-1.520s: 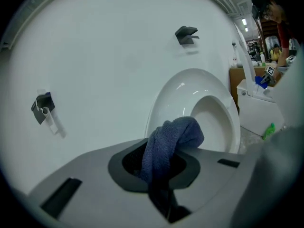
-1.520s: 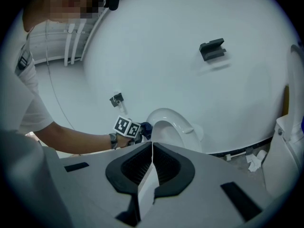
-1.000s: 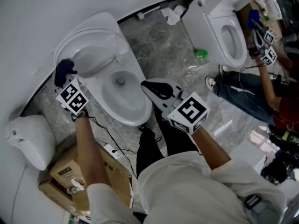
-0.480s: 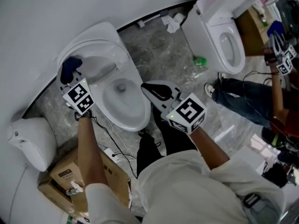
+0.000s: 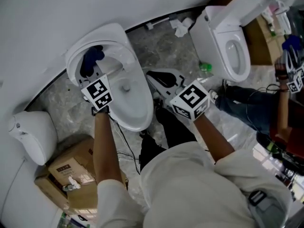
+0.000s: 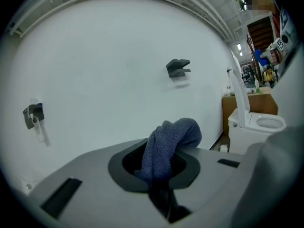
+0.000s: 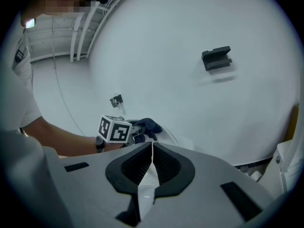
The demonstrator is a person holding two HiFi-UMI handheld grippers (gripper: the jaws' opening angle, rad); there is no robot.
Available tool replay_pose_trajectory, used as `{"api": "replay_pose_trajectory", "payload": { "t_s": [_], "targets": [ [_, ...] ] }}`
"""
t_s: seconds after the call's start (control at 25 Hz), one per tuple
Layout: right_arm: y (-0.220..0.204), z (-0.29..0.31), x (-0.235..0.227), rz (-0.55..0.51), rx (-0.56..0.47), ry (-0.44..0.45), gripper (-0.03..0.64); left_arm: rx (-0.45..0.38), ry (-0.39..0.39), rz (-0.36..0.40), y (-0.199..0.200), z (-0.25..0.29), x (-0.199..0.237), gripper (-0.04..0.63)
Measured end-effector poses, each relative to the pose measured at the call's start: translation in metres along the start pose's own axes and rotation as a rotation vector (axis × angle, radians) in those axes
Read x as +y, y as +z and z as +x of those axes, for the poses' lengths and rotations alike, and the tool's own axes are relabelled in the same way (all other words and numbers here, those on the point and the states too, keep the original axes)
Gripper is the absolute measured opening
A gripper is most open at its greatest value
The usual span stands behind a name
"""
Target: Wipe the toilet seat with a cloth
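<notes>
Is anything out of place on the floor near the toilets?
Yes: crumpled white paper lies by the wall, and a small green object lies beside the second toilet. Both look like litter.

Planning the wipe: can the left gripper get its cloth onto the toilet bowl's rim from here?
Probably yes: the left gripper holds the blue cloth close by the rim, with nothing visible between them.

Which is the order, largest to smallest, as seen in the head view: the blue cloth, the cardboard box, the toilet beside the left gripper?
1. Toilet, clearly largest.
2. Cardboard box, though an arm hides part of it.
3. Blue cloth, smallest.
</notes>
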State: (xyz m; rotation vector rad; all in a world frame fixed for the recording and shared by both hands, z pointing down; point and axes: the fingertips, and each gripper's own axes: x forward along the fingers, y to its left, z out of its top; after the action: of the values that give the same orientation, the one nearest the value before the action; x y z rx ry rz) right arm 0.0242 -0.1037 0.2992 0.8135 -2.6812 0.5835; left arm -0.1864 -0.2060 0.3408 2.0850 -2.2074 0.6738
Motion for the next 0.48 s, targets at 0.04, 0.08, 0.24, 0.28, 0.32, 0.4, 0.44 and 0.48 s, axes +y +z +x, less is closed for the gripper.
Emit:
{"api": "replay_pose_trajectory", "payload": {
  "t_s": [0.04,0.08,0.24,0.28,0.32,0.4,0.44,0.48],
  "targets": [
    [0.003,0.002,-0.001,-0.011,0.001,0.01,0.029,-0.002,-0.001,-0.018,0.003,-0.007,-0.001,0.035],
    [0.006,0.006,-0.002,-0.024,0.004,0.021,0.029,-0.003,-0.003,-0.038,0.004,-0.015,-0.001,0.035],
    [0.017,0.033,-0.003,-0.094,0.01,0.07,0.031,-0.001,-0.015,-0.143,0.008,-0.051,0.008,0.035],
    [0.02,0.042,-0.003,-0.114,0.01,0.083,0.031,-0.003,-0.014,-0.175,0.01,-0.061,0.013,0.035],
    [0.025,0.051,-0.002,-0.131,0.01,0.097,0.031,-0.005,-0.012,-0.205,0.011,-0.072,0.018,0.035],
    [0.036,0.071,0.0,-0.15,0.007,0.128,0.031,-0.002,-0.006,-0.26,0.014,-0.096,0.028,0.035],
    [0.044,0.082,0.001,-0.156,0.004,0.144,0.032,0.003,-0.001,-0.287,0.015,-0.108,0.033,0.035],
    [0.051,0.092,0.002,-0.166,0.002,0.159,0.035,0.007,0.005,-0.314,0.016,-0.12,0.038,0.035]
  ]
}}
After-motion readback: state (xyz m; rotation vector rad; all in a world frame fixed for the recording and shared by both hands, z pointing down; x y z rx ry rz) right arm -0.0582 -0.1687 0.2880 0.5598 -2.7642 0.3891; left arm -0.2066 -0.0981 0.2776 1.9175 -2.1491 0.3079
